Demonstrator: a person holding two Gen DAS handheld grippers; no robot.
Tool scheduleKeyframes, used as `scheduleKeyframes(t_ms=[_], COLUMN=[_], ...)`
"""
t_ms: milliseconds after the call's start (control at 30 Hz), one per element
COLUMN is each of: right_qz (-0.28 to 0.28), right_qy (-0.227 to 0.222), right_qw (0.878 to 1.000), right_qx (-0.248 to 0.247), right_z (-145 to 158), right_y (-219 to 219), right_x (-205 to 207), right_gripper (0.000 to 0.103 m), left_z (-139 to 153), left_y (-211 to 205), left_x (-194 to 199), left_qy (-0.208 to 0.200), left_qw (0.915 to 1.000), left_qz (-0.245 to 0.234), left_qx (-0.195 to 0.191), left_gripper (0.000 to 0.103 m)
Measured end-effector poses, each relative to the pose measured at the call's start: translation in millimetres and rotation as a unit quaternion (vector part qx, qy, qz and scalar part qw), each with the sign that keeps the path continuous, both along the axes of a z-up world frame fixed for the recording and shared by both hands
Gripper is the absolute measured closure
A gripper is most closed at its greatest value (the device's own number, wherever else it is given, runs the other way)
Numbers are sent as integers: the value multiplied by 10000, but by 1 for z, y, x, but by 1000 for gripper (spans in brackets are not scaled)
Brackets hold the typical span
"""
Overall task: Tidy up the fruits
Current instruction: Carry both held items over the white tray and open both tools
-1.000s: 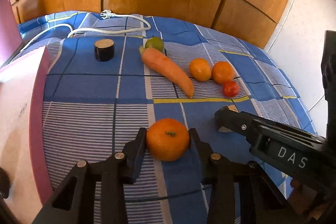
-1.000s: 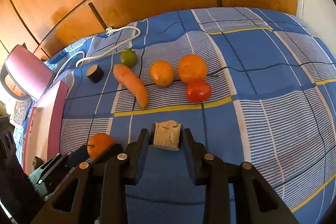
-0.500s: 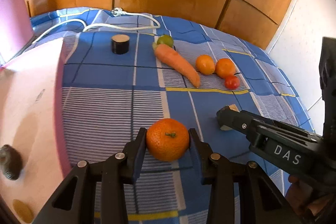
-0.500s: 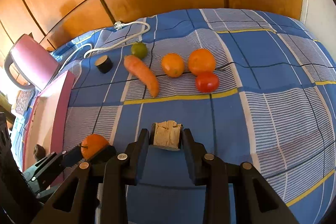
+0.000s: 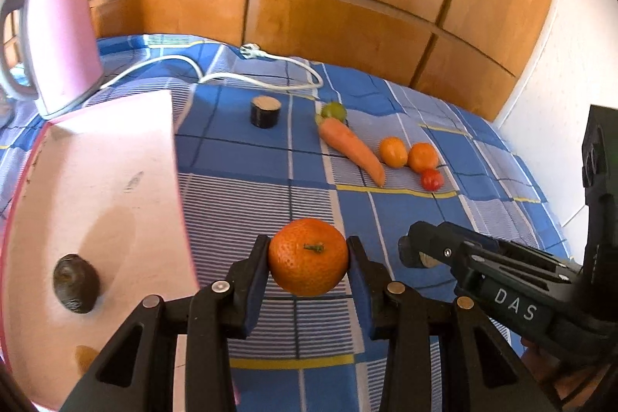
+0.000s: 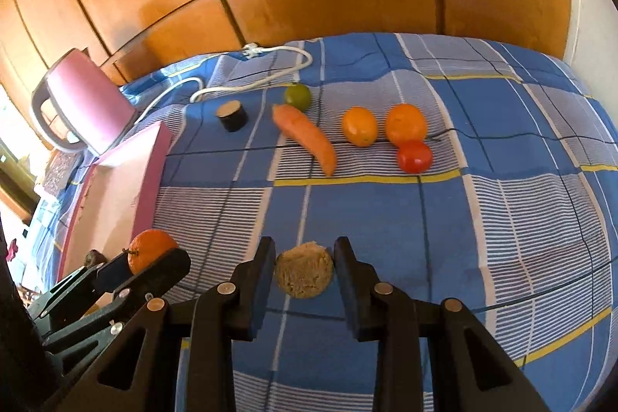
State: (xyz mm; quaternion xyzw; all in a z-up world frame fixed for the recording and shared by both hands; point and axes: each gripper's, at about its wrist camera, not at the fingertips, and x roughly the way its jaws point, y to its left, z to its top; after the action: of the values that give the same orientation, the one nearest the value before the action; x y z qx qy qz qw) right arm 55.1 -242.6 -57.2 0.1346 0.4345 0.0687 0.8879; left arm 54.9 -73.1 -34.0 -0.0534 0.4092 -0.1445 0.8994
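Observation:
My left gripper [image 5: 308,257] is shut on an orange mandarin [image 5: 308,269], stem toward the camera, held above the blue checked cloth just right of the pink tray [image 5: 116,180]. A dark avocado-like fruit [image 5: 75,282] lies in the tray. My right gripper [image 6: 304,257] is shut on a beige fibrous chunk [image 6: 304,275], its pads touching both sides. In the left wrist view the right gripper [image 5: 419,253] reaches in from the right, close to the mandarin. The right wrist view shows the left gripper [image 6: 154,259] with the mandarin [image 6: 148,251] at lower left, by the tray [image 6: 116,195].
Farther back on the cloth lie a carrot [image 6: 305,138], a lime [image 6: 297,96], two oranges [image 6: 359,126] [image 6: 405,123], a tomato [image 6: 414,156] and a dark cylinder [image 6: 231,116]. A pink kettle [image 5: 63,37] and white cable [image 5: 251,80] sit at the back, before a wooden wardrobe.
Both grippers rose and shifted left with their loads, bringing the pink tray and its dark fruit into the left wrist view. The chunk in the right gripper now shows a rounder face.

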Motion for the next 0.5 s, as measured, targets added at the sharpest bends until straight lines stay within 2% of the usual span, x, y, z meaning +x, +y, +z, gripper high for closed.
scheduleKeyframes(t_ms=[233, 500], right_qz=[364, 1031], right_qy=[-102, -249], right_qw=[9993, 9944], right_qx=[10, -9], right_z=[10, 25], right_y=[26, 71], right_x=[-4, -1], right_gripper=[71, 71], left_z=[7, 18], left_y=[32, 94], left_x=[-5, -6], left_qy=[-45, -161], left_qw=[9994, 9940], left_qz=[335, 1057], left_qx=[-101, -230], left_gripper=[64, 64])
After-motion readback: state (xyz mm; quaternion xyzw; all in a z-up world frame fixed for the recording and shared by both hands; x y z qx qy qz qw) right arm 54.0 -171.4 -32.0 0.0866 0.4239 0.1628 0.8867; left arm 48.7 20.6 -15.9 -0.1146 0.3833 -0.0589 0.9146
